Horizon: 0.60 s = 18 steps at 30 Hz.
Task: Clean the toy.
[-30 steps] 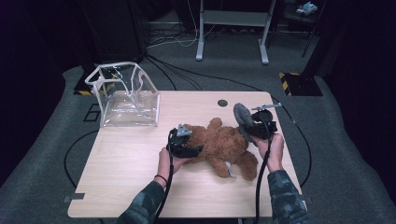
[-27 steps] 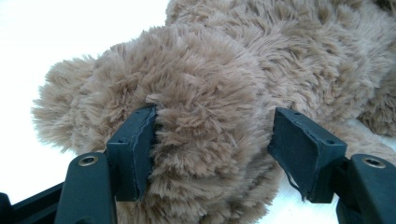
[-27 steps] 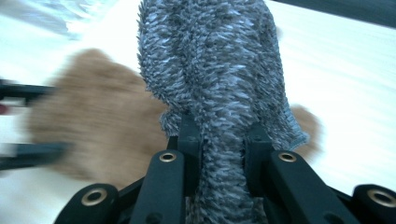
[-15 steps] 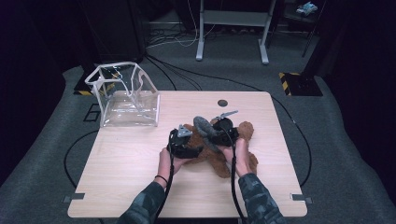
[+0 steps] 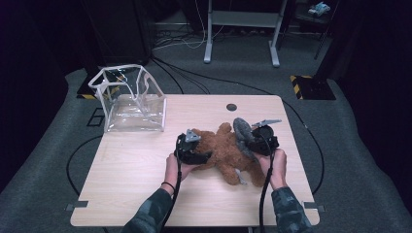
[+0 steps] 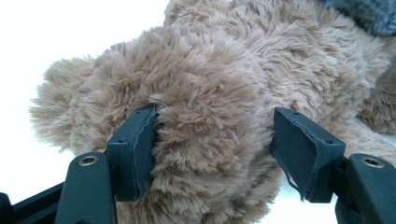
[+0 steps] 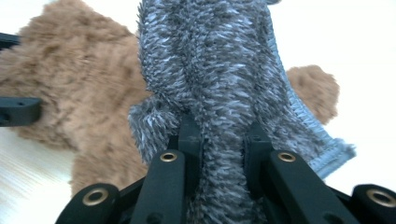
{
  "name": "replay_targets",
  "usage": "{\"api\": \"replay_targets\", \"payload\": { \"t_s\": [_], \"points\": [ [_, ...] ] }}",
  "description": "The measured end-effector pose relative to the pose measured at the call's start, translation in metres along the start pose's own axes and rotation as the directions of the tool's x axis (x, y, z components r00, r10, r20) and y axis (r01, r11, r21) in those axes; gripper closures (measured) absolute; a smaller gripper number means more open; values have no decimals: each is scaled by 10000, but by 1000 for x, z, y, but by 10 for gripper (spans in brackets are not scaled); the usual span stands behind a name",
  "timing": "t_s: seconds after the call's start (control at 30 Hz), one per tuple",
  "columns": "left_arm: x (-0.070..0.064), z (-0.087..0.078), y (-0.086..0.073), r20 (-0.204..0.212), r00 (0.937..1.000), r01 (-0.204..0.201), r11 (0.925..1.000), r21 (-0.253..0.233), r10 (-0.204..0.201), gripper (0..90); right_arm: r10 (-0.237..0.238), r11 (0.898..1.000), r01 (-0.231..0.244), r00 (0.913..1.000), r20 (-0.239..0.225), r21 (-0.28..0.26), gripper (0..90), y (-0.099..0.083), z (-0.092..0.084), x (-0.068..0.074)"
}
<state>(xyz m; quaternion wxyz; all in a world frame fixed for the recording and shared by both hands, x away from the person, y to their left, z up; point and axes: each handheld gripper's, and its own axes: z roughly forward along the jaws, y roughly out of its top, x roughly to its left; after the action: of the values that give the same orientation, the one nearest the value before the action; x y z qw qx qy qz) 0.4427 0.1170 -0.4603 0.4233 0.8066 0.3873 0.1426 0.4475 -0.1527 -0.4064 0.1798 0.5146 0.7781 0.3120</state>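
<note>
The wooden table (image 5: 136,179) has a clear bag (image 5: 131,99) standing at its far left corner. A brown teddy bear (image 5: 226,153) lies in the middle of the table. A grey cloth (image 5: 243,136) lies over the bear. The left gripper (image 5: 190,149) squeezes the bear's furry body. The right gripper (image 5: 257,141) pinches the cloth tight.

1. The clear plastic bag (image 5: 132,104) is standing at the table's (image 5: 126,194) far left corner, blocking passage there.
2. The brown teddy bear (image 5: 226,153) and grey cloth (image 5: 243,133) are occupying the middle.
3. Bare tabletop is lying along the near edge.
</note>
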Motion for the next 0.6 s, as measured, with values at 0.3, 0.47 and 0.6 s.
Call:
{"api": "replay_targets", "payload": {
  "t_s": [0.3, 0.47, 0.6],
  "points": [
    [0, -1, -1, -20, 10000, -17, 10000, -7, 17, 326, 866, 9960, -874, 9953, 431, 171, 754, -17, 4, -28],
    [1, -1, -1, -23, 10000, -6, 10000, 27, 6, 325, 1394, 9891, -1417, 9887, 546, 390, 755, -26, 13, -39],
    [0, 0, -2, -146, 9999, -2, 10000, -21, 2, 321, 1612, 9809, -1691, 9833, 849, 960, 754, -37, 27, -45]
  ]
}}
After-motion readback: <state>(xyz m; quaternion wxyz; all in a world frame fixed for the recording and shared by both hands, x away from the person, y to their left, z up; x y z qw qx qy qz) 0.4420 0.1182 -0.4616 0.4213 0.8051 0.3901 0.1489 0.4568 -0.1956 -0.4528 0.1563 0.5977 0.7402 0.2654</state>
